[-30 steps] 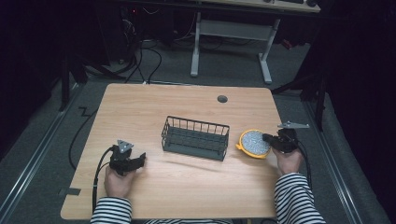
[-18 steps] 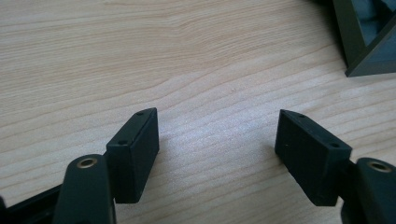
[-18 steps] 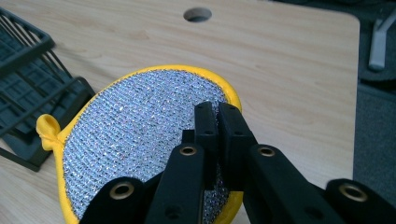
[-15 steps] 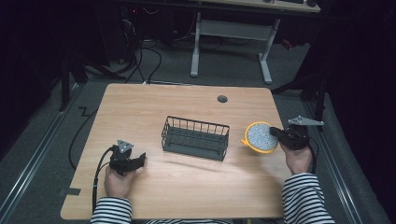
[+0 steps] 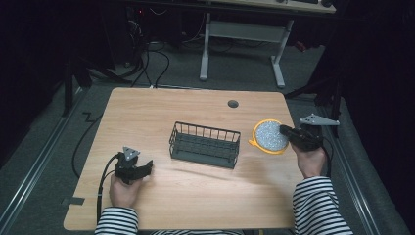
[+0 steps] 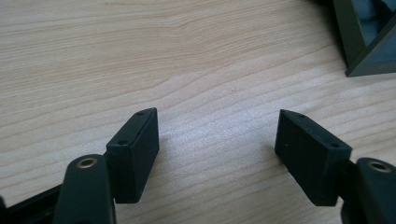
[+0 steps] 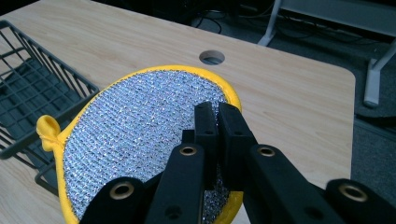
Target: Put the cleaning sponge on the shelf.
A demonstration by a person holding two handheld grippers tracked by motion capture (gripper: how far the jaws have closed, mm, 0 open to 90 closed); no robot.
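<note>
A dark wire basket [image 5: 204, 144] stood mid-desk [image 5: 195, 196], and behind the basket a round cable hole [image 5: 233, 104] pierced the desk's far edge.

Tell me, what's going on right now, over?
Right gripper shut on the silver scouring pad, held above the table. Left gripper open, resting low. Wire basket beside pad, path clear.
</note>
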